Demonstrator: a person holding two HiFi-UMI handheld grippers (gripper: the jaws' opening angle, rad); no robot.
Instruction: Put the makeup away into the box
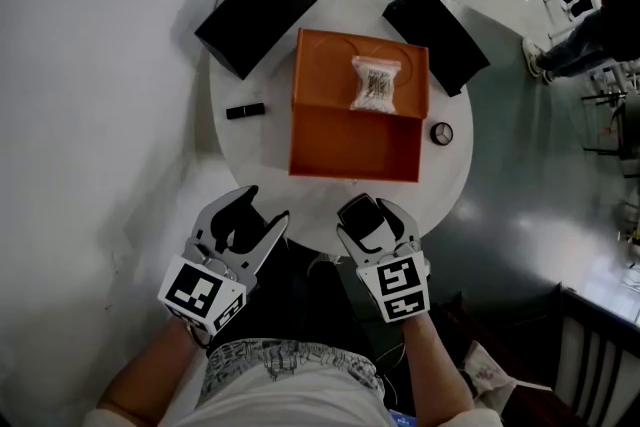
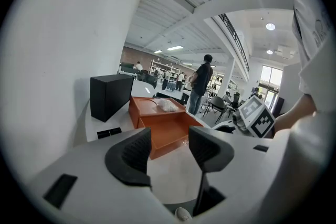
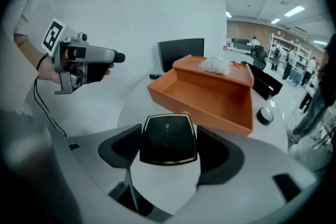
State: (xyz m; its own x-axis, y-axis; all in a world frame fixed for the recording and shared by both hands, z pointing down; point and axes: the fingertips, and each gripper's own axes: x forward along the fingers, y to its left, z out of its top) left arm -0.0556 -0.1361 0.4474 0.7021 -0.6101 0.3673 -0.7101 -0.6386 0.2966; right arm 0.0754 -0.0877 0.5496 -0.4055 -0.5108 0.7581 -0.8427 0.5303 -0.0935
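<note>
My left gripper [image 1: 258, 215] and right gripper [image 1: 375, 220]: white shells, black ribbed pads [image 2: 134, 157], black-and-white marker cubes [image 1: 203, 293] behind the fingers [image 1: 268, 237]. White short sleeves [image 2: 314, 44].

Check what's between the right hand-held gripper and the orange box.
Only bare white table, per head view. Right hand-held gripper, shut on the black compact, faces the orange box.

The near compartment of the orange box [image 1: 352, 150] is seen open from above, its floor bare. The far half is taken up by a plastic bag [image 1: 375, 83]. The flanks are narrowed: a black tube [image 1: 245, 111] lies left, a round jar [image 1: 442, 133] sits just beside the right wall, and black cartons [image 1: 262, 7] stand behind. Bare table [image 1: 250, 170] is left between the box and the right gripper [image 1: 370, 220], clamped on a black compact [image 3: 169, 138].
</note>
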